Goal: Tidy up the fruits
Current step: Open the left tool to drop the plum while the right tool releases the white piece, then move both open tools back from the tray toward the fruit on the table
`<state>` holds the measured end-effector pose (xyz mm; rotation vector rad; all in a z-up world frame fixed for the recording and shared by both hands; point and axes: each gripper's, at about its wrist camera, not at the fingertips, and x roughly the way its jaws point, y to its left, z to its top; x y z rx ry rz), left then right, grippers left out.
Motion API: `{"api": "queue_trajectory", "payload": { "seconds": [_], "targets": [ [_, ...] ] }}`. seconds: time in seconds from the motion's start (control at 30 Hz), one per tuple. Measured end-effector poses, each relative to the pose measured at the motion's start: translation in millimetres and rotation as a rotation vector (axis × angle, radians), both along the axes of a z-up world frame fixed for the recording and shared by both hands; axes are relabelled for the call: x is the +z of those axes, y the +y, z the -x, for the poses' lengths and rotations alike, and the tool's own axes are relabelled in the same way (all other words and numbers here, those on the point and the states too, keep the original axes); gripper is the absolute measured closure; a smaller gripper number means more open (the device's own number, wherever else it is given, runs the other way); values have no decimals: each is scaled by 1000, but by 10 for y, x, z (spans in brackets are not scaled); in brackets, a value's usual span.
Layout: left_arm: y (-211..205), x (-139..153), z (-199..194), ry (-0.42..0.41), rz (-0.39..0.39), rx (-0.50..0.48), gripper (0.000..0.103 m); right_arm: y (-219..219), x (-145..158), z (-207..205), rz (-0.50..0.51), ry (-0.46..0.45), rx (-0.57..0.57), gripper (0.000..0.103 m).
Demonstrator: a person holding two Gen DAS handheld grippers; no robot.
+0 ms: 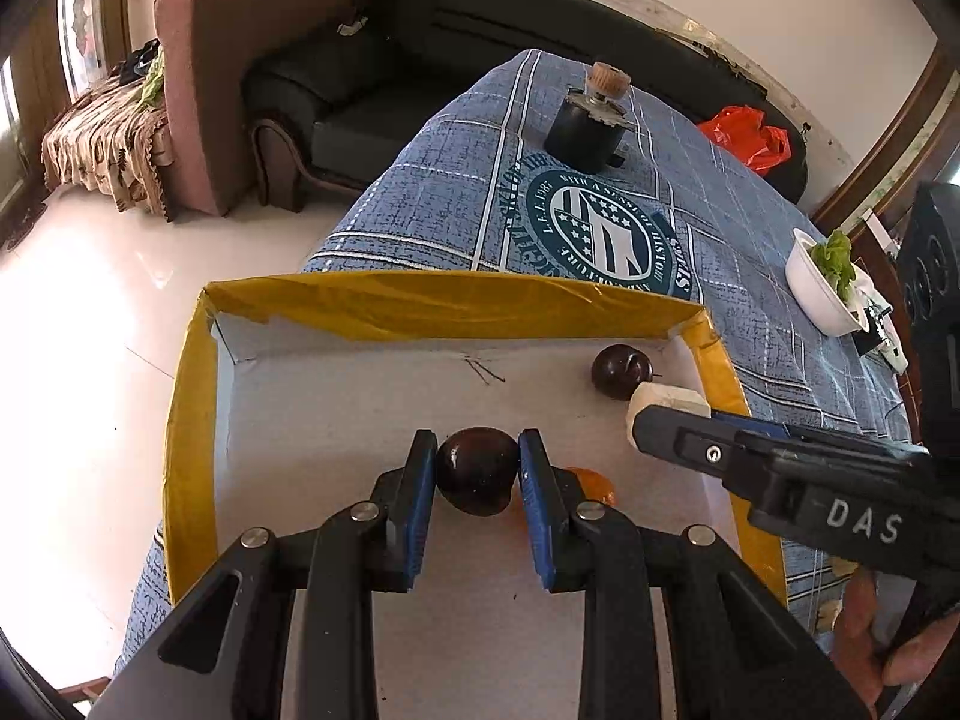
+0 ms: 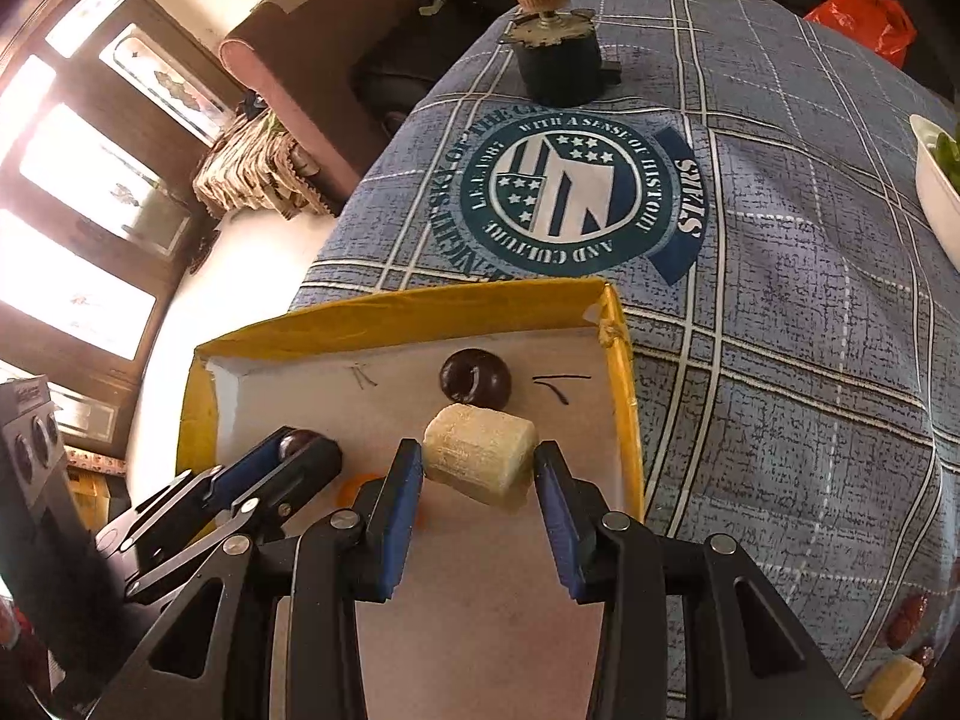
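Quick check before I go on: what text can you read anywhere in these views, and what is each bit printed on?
"DAS": right gripper body.
"WITH A SENSE OF HISTORY AND CULTURE": round emblem on the tablecloth.
"L.F.L. 1987": same emblem.
"STARS": emblem's ribbon.
Emblem's outer ring lettering: partly cut off, unreadable.

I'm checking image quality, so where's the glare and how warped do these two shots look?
Left wrist view: the floor beside the table is blown out white, and the yellow-edged box bows under fisheye curvature. Right wrist view: the windows are overexposed, the tablecloth bulges, corners go dark.
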<state>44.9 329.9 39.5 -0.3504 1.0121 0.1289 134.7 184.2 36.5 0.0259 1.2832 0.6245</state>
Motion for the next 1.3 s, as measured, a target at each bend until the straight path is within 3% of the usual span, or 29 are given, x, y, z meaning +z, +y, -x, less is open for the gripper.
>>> {"api": "queue_trajectory", "payload": {
  "seconds": [0.4,0.5,0.67,0.8,1.0,1.2,1.3],
  "targets": [
    [-85,20,23,12,-51,1,75,-104,101,60,-25,-10,12,54],
    [-111,64,68,1,-81,13,58,-192,182,117,-35,-25,16,53],
    [-193,206,234,-38,-146,44,54,-324,332,263,-39,-62,24,52],
    [-277,349,437,-64,-227,103,36,-465,487,464,-40,-105,34,49],
    [-381,561,751,-105,-338,180,28,-610,589,812,-24,-168,80,44],
    [-503,715,1090,-132,-396,247,20,-755,712,1196,-13,-238,144,43],
    [-619,714,1237,-125,-414,261,17,-955,776,1467,-5,-313,177,34]
  ]
}}
